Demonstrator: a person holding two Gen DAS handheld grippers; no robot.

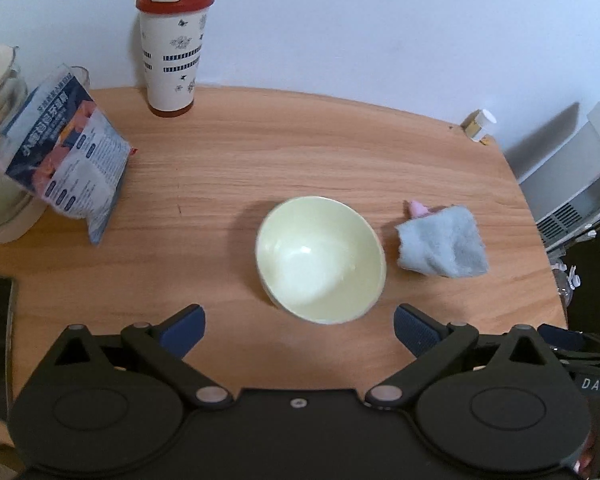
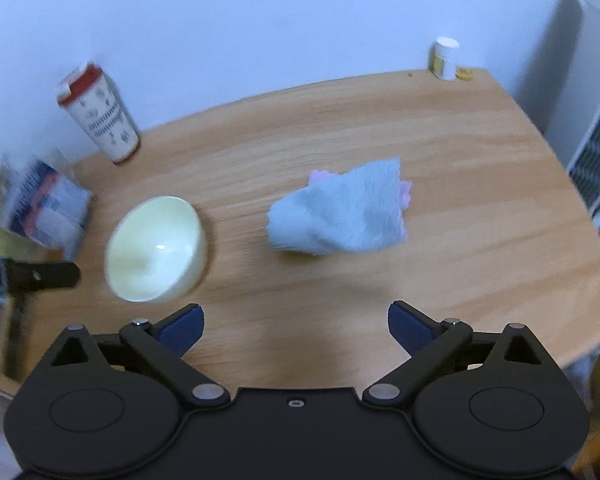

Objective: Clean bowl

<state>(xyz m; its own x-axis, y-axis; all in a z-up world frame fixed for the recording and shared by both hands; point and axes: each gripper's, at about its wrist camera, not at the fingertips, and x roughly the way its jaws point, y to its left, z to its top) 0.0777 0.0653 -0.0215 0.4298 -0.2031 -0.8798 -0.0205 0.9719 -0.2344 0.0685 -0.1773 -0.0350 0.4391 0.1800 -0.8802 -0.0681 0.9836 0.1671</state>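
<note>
Bowl: I see it upright on the bench, apart from both grippers.
Cloth: just beside bowl.
Left hand-held gripper: wide, nothing held.
Right hand-held gripper: wide, nothing held.

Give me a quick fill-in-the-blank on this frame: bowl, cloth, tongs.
1. The bowl sits upright on the wooden table and holds ____.
2. The crumpled cloth beside the bowl is mostly light ____.
3. The left tongs and the right tongs both stand ____, with nothing between the pads.
4. The tall cup by the wall has a ____ lid.

Missing words: nothing; blue; open; red
</note>
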